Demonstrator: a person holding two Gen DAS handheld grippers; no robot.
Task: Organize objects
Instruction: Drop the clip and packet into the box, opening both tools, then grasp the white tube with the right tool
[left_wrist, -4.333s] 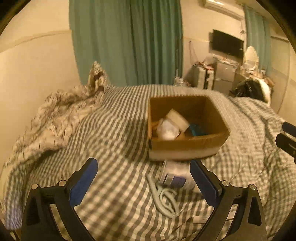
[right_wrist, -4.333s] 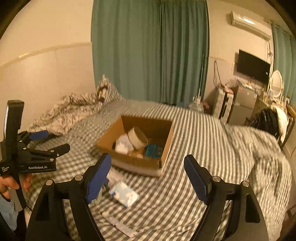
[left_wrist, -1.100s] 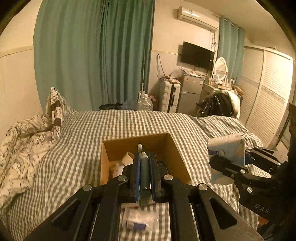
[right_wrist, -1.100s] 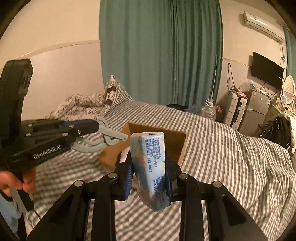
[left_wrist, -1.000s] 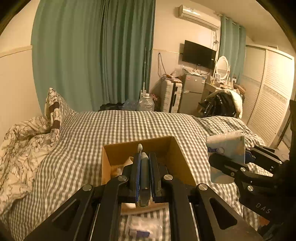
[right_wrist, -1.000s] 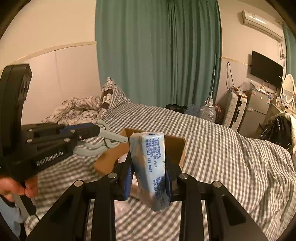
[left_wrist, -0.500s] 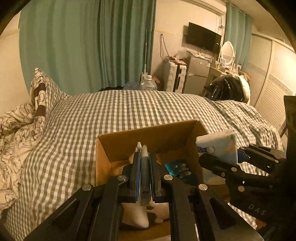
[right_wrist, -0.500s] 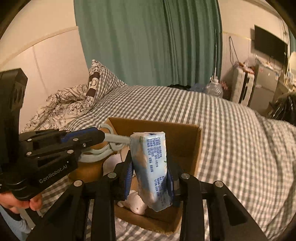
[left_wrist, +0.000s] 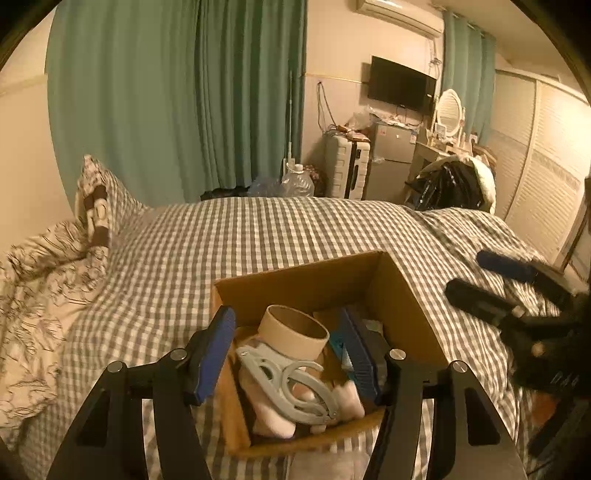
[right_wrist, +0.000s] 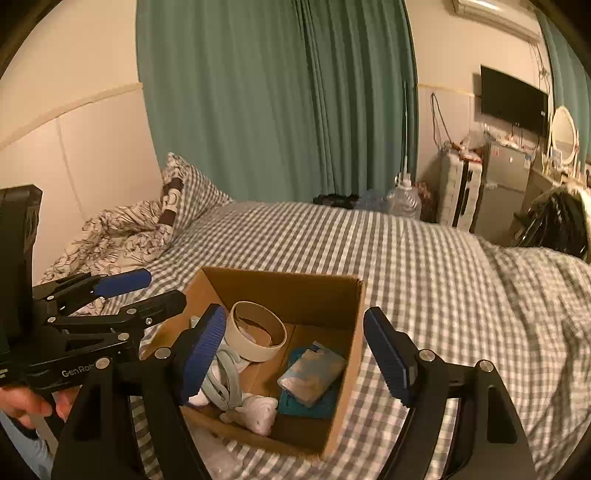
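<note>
Looking along the left gripper, its jaws are opening and nothing is pinched between them any more: the grey plastic clip it was clamping a second ago now lies in the cardboard box, on white cloth just in front of the tape roll. That drop looks done, so this hand seems free for the next item. The right gripper shows at the right edge, blurred, beside the box. A checked bedspread carries the box, with a rumpled patterned quilt well off to the left. From the right wrist, that gripper's jaws are likewise spreading over the box, and the tissue pack they held a second ago rests on a teal packet in the box's right half, clear of both pads. A pale wrapped item remains on the bed just outside the near wall, probably next. The left tool's jaws near the box's left corner crowd any reach from that side.
</note>
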